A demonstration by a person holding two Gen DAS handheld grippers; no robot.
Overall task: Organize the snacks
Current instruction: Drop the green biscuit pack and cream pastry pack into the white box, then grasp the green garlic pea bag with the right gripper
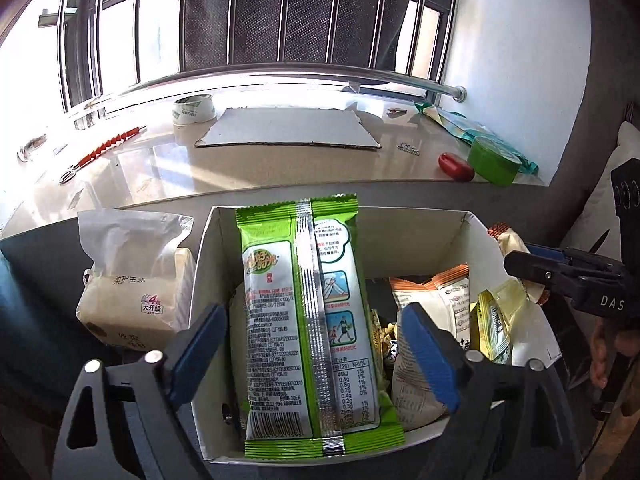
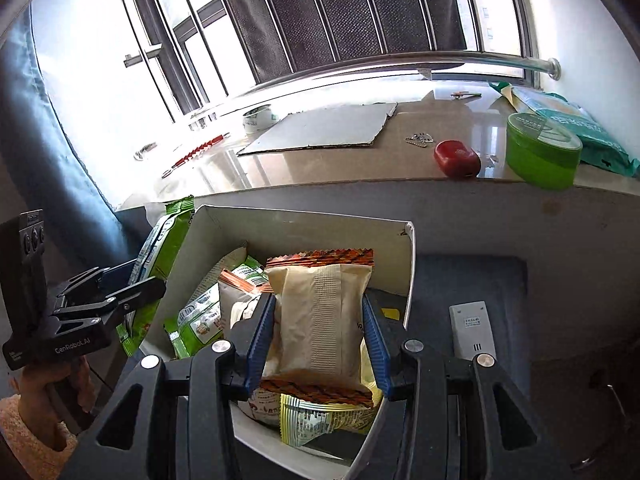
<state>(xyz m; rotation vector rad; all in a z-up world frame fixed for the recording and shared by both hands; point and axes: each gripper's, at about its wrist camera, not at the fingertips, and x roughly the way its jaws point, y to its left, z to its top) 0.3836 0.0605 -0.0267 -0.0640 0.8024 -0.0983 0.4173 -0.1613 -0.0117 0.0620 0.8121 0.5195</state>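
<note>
A white cardboard box (image 1: 472, 220) holds several snack packets. A long green and white packet (image 1: 304, 320) stands tilted over the box's left part, back side facing me. My left gripper (image 1: 312, 320) is open wide around it, and neither blue pad touches it. From the right wrist view this green packet (image 2: 160, 256) leans at the box's left wall (image 2: 192, 240) beside the left gripper (image 2: 136, 284). My right gripper (image 2: 320, 344) is shut on a beige packet with orange ends (image 2: 320, 312), held above the box's right part. That packet (image 1: 512, 240) also shows in the left wrist view.
A pack of tissues (image 1: 132, 292) lies left of the box. The sill behind carries a cardboard sheet (image 1: 288, 130), a tape roll (image 1: 194, 110), a red case (image 2: 456, 158) and a green tin (image 2: 542, 152). A white remote (image 2: 474, 328) lies right of the box.
</note>
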